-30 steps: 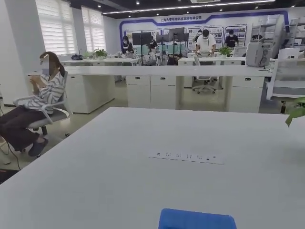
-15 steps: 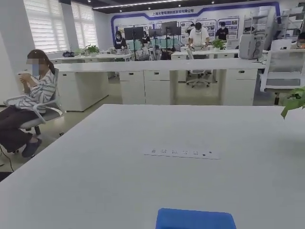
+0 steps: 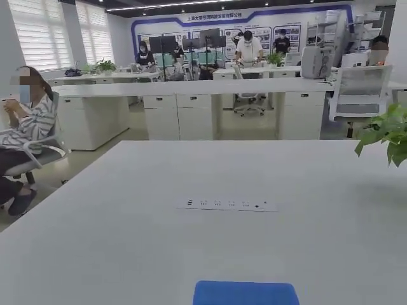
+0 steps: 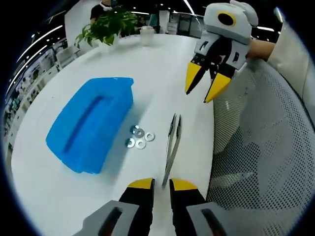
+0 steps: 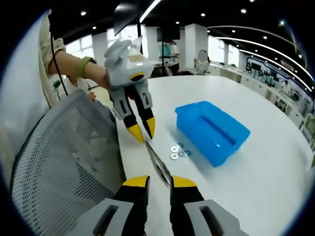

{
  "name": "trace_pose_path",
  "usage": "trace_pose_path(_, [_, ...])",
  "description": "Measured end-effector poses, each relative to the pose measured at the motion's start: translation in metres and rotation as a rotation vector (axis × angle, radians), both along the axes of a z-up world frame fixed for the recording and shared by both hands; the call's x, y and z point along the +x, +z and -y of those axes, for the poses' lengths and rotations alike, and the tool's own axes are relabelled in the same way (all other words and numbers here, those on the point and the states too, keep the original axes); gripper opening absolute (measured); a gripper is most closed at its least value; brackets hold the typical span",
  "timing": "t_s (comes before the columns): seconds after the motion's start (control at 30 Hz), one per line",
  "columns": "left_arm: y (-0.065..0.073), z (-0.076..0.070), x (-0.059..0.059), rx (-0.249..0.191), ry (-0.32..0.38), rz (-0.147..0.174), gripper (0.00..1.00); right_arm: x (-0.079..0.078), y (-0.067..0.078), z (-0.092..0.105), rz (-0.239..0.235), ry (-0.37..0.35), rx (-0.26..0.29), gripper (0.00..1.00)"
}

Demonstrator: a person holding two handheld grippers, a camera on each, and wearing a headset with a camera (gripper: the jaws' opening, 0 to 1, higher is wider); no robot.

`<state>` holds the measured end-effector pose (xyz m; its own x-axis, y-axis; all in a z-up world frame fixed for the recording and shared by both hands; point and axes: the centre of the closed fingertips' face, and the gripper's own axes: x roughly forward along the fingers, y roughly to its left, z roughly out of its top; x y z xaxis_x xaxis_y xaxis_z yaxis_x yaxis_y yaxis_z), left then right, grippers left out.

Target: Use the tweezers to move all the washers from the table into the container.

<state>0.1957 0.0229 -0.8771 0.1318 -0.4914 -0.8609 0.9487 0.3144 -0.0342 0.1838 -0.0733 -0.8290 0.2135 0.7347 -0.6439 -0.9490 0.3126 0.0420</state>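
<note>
Left gripper view: tweezers [image 4: 171, 145] lie just ahead of my left gripper [image 4: 162, 184], jaws narrowly parted, empty; washers [image 4: 139, 138] sit between tweezers and blue container [image 4: 88, 128]. My right gripper [image 4: 197, 96] hangs parted, empty.

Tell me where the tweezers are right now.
In the left gripper view the tweezers lie flat on the white table, between the washers and the mesh chair, just ahead of the left gripper.

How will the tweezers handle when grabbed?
The tweezers look like thin bare metal lying flat on the table, so they are probably slippery and hard to get under. The two slim legs meet at one end, so they are likely springy and may close if squeezed. They are probably light and apt to slide or spin if nudged.
</note>
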Motion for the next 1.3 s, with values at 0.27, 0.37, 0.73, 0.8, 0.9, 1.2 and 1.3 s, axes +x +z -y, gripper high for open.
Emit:
trace_pose_path(0.27, [-0.004,0.002,0.002,0.093,-0.133,0.095,0.00,0.002,-0.003,-0.002,-0.008,-0.011,0.000,0.14])
trace_pose_path(0.37, [-0.005,0.000,0.000,0.120,-0.170,0.109,0.00,0.002,-0.006,-0.003,-0.006,0.000,-0.017,0.14])
trace_pose_path(0.73, [0.027,0.002,-0.005,0.058,-0.169,0.128,0.00,0.001,-0.008,-0.011,0.000,0.029,-0.027,0.14])
trace_pose_path(0.8, [0.038,0.003,-0.007,0.035,-0.160,0.136,0.00,0.001,-0.007,-0.013,0.001,0.035,-0.021,0.14])
trace_pose_path(0.9, [0.052,0.005,-0.011,0.008,-0.154,0.142,0.00,-0.001,-0.007,-0.017,0.004,0.048,-0.020,0.14])
trace_pose_path(1.2, [0.082,0.019,-0.022,-0.042,-0.175,0.158,0.00,-0.007,-0.007,-0.029,0.014,0.101,-0.019,0.15])
trace_pose_path(1.3, [0.088,0.026,-0.026,-0.040,-0.205,0.164,0.00,-0.008,-0.008,-0.036,0.023,0.133,-0.023,0.15])
